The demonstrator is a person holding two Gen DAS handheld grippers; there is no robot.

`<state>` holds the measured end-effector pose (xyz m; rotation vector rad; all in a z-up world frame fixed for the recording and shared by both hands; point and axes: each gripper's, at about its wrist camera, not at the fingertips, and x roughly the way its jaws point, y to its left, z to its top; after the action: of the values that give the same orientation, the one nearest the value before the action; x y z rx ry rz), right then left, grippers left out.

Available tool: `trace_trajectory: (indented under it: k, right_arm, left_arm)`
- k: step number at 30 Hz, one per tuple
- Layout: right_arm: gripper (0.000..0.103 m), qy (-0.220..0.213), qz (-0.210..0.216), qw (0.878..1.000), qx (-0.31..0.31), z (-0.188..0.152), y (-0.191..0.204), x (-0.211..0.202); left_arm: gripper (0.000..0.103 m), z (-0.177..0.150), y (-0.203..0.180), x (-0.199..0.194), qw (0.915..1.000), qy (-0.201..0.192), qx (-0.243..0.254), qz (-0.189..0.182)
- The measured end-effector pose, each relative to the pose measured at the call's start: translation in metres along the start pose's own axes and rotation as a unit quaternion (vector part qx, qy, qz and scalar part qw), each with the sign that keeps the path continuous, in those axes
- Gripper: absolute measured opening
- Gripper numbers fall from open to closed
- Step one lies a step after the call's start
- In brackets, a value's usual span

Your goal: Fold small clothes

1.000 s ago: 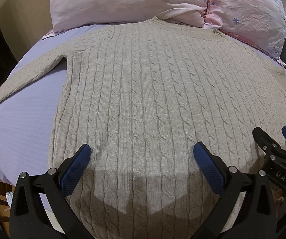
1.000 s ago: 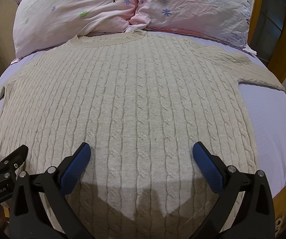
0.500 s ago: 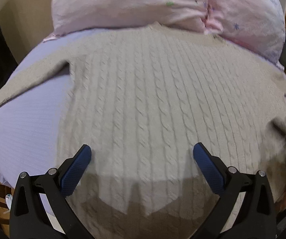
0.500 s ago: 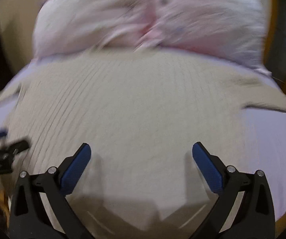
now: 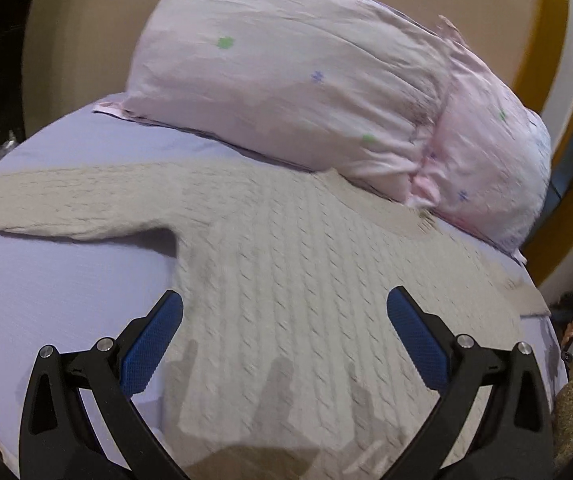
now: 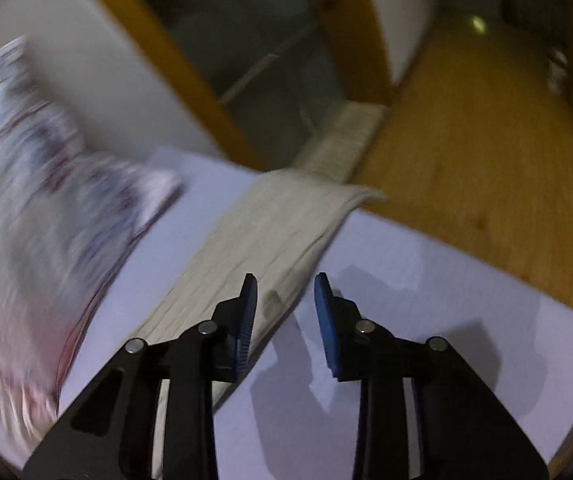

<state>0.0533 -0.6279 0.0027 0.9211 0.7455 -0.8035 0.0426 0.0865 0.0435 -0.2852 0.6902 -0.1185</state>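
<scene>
A beige cable-knit sweater [image 5: 306, 280] is spread flat on a lilac-sheeted bed [image 5: 58, 280], evidently laid out front-up so that folding can start. Its long axis runs from the hem, nearest the left camera, to the collar, which touches the pink pillows [image 5: 306, 92]; the sleeves are stretched sideways. The left claw [image 5: 284, 340] is held wide open over the lower body, gripping nothing. The right claw [image 6: 282, 312] is seen partly closed but empty beside the right sleeve [image 6: 274, 232], whose cuff hangs over the bed edge toward the wooden floor [image 6: 486, 140], probably for a first sleeve fold.
</scene>
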Motion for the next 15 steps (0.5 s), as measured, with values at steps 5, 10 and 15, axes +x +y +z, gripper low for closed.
trace_trajectory:
  k: [5, 10, 15]
  right_arm:
    - [0.016, -0.014, 0.003, 1.0, 0.016, 0.01, 0.0, 0.02]
    - [0.007, -0.071, 0.031, 0.997, -0.02, 0.009, 0.012, -0.004]
    - [0.006, -0.153, 0.185, 0.946, -0.22, -0.075, 0.136, -0.101]
  left_arm:
    - [0.102, 0.009, 0.02, 0.004, 0.9992, -0.012, -0.025, 0.029]
    - [0.102, 0.011, 0.046, -0.002, 0.9967, -0.037, -0.052, 0.051]
    - [0.102, 0.016, 0.088, -0.014, 0.9899, -0.077, -0.108, 0.05]
